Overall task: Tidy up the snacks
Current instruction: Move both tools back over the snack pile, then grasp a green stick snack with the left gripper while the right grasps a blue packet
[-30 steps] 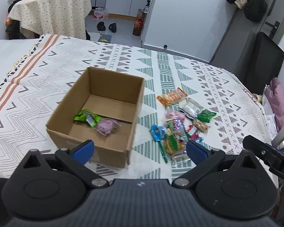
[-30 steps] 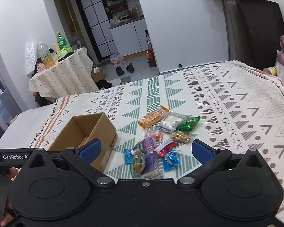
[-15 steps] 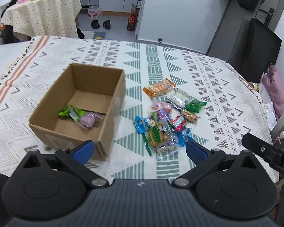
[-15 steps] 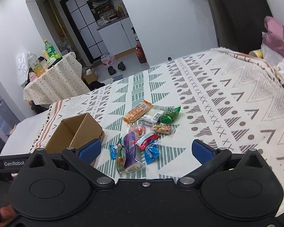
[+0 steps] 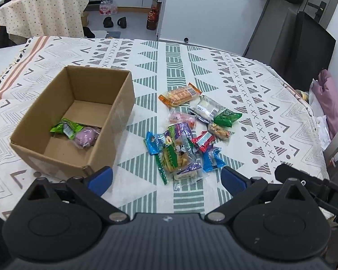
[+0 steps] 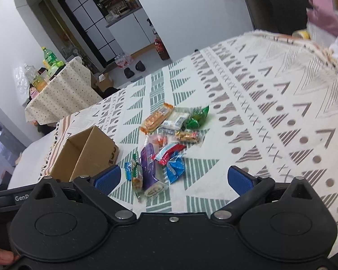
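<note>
A: Why do both grippers hang back, jaws spread and empty?

B: Probably choosing a packet. The snack pile point(image 5: 187, 135) lies on the bed's blanket point(image 5: 270, 103), at three o'clock of the cardboard box point(image 5: 115, 121).

A: And inside the box?

B: A green packet point(image 5: 66, 128) and a pink one point(image 5: 86, 137), touching.

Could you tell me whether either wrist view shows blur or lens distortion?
Left wrist view: sharp on the snack pile and cardboard box, with fisheye bending at the edges. Right wrist view: tilted, motion-smeared at the far right of the patterned cloth.
</note>
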### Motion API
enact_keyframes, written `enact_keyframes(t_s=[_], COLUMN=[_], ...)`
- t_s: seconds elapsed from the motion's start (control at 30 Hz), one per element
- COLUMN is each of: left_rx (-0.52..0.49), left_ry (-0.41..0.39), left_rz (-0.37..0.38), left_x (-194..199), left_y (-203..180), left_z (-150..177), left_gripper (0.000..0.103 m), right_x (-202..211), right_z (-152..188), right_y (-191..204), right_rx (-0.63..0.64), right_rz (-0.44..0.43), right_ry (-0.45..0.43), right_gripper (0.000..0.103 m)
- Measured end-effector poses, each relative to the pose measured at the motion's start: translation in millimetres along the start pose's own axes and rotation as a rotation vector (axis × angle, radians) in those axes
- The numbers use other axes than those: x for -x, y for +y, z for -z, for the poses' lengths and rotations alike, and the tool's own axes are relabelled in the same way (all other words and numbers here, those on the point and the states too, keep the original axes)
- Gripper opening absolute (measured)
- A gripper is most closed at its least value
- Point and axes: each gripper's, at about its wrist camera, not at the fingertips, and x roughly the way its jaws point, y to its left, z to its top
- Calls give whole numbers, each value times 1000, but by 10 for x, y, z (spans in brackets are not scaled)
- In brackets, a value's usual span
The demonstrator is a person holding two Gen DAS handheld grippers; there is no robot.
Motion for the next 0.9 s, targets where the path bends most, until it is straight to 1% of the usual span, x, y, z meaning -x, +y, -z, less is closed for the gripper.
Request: enact_keyframes(t_s=[0.13,0.2,0.27,0.47,0.7,0.8,0.9], left_rx=[22,23,25,50,51,52,62], left_ry=[-14,-23,-19,8,55,78,93], left_rz=[16,22,32,66,95,103,109], left_x=[-135,-198,-275,-547,-874,-1015,-1133], left_y=[14,12,13,48,37,27,29], left_z=[-28,-47,-66,-81,-65,-43,-33], left_gripper=[100,97,93,83,79,75,70], right_x=[-134,-203,-276,-484,-685,-780,-887], right_z=[-4,-10,-24,-39,-65,-81,-80], right_y=[-53,-59,-67,-88,-162,-201,-190], right_rx=[-38,-51,-65,-102,-158,-187,-187], right_rz=[-15,-23,-33,-29,-4,-15,-21], right_ry=[24,35,47,85,107,123,143], right_gripper=[94,89,88,85,84,84,81])
